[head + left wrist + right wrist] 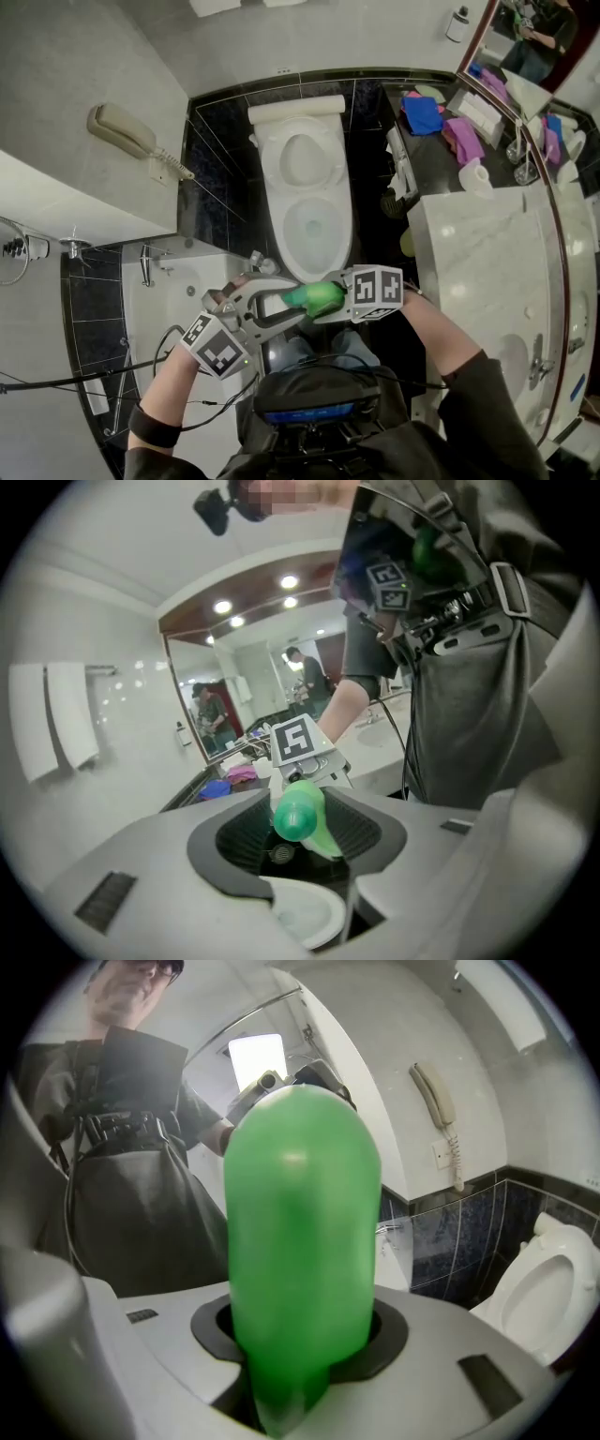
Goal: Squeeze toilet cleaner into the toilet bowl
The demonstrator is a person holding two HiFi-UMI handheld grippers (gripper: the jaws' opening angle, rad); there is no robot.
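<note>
- Head view: the green toilet cleaner bottle (316, 297) lies roughly level in the air between the two grippers. It is just short of the near edge of the toilet bowl (348, 225), whose seat is raised.
- Right gripper (334, 300): its own view shows the jaws clamped on the bottle's body, which fills most of that frame. The head view shows only the marker cube and the bottle's end.
- Left gripper (279, 307): its own view shows the bottle's cap (298, 813) between the jaws. The jaws stand apart, with ribbed pads bare on either side and no visible pressure on the cap. The head view cannot confirm this.
- Only the left gripper view shows the bowl's white rim directly beneath the jaws and lit ceiling spots reflected in the mirror (253, 686).
- The right gripper view shows the person's torso behind the bottle.
- Room: dark tiled floor (225, 187) around the toilet, pale walls, and a wall phone (122, 129) on the left wall.
- A marble vanity counter (487, 253) runs along the right. A blue cloth (424, 114) and a purple cloth (462, 139) lie at its far end.
</note>
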